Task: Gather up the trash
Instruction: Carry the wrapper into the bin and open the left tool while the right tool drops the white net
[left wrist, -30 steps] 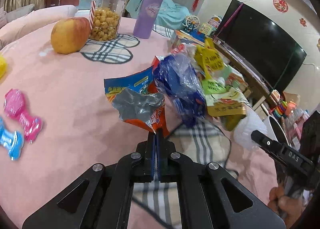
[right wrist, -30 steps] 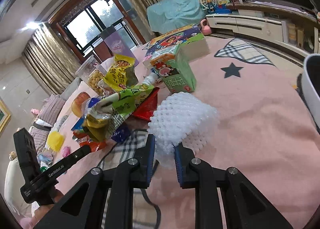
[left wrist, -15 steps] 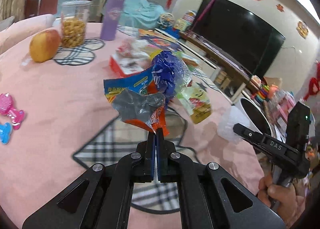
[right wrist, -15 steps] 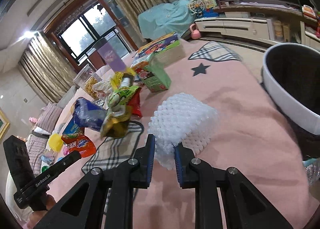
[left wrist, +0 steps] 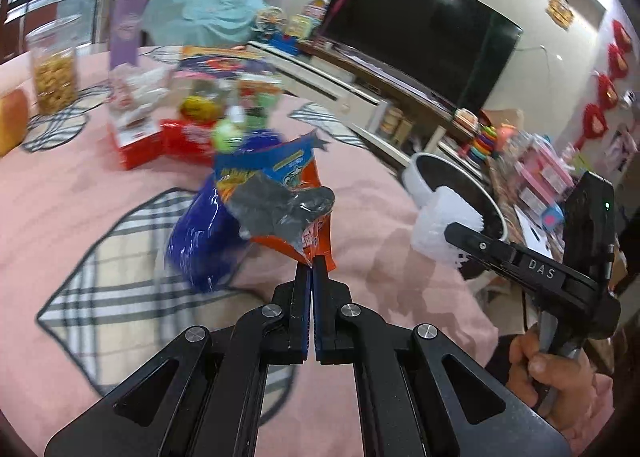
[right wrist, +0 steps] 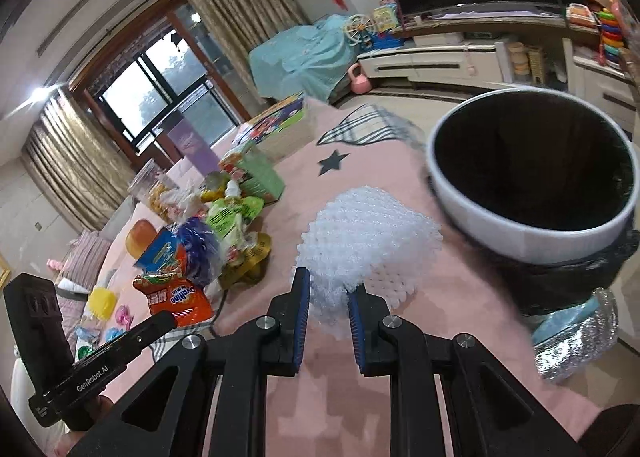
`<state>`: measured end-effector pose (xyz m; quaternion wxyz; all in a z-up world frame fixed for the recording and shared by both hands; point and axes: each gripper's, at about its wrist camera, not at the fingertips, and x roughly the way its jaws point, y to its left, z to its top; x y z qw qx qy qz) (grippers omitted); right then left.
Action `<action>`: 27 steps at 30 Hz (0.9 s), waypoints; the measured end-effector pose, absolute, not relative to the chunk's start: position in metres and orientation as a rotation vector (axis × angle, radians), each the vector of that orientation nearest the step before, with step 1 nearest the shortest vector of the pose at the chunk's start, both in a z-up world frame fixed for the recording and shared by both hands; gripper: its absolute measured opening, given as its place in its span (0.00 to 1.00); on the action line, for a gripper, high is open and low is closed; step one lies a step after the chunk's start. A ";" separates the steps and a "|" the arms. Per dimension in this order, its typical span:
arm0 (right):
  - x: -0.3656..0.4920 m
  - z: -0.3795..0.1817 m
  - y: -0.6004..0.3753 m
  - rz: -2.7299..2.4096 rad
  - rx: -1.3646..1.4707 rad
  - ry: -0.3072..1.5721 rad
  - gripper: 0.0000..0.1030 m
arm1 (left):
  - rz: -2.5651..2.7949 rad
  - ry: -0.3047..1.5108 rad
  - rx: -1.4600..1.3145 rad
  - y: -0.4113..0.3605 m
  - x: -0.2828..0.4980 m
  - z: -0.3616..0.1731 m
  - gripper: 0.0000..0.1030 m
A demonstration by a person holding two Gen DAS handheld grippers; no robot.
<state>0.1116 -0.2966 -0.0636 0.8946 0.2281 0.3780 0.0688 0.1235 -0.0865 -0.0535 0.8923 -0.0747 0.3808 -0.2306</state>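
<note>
Between left gripper (left wrist: 311, 271) jaws, pinched tight: crumpled orange-blue foil snack wrappers (left wrist: 280, 209). Right gripper (right wrist: 328, 297) clamps white foam fruit net (right wrist: 368, 233), white-rimmed black-lined bin (right wrist: 532, 193) just ahead-right.

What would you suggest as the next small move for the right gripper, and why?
Probably carry it on until it is over the bin, then open. The right gripper grips the white foam net, which sits just short of the bin's white rim.
</note>
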 end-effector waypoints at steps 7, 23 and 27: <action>0.100 -0.059 -0.324 0.091 0.477 0.756 0.18 | -0.570 0.800 -0.108 -0.133 0.127 -0.053 0.01; 0.091 -0.049 -0.376 0.005 0.505 0.708 0.18 | -0.668 0.827 -0.034 -0.198 0.145 -0.052 0.01; 0.094 -0.049 -0.392 -0.017 0.516 0.704 0.18 | -0.688 0.838 -0.014 -0.214 0.151 -0.051 0.01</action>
